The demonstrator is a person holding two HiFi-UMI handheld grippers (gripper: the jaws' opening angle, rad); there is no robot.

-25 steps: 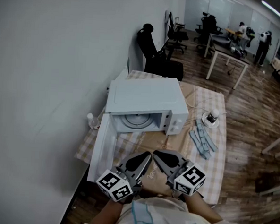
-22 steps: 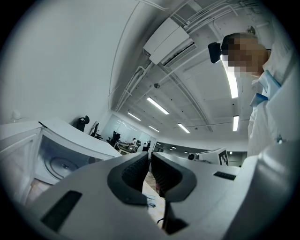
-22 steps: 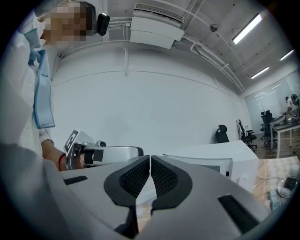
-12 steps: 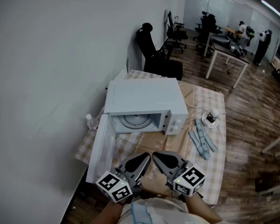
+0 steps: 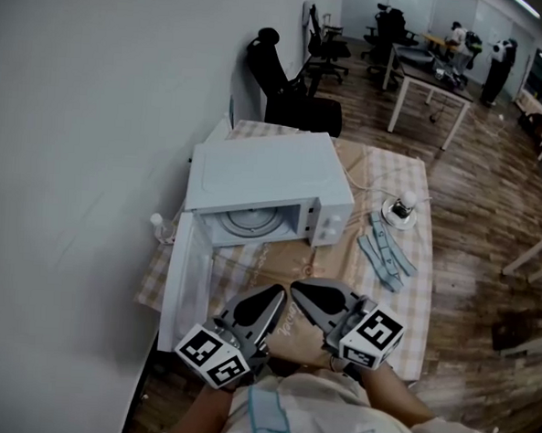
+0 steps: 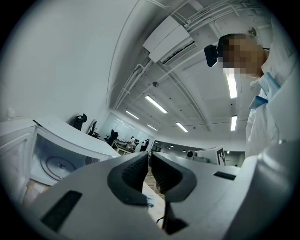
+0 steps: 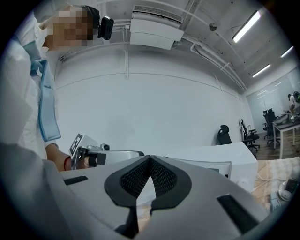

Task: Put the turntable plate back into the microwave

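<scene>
A: Counts?
B: One boxy white microwave, door open; one round turntable plate inside it.
A: Grippers?
B: Two. Left gripper all but closed, right gripper tips touching, both empty. Only head and left gripper views show the plate.

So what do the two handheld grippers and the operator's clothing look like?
The left gripper and right gripper: grey moulded shells, black ridged pads, each with a white cube bearing black square markers. The person wears a white top with a light-blue strap.
</scene>
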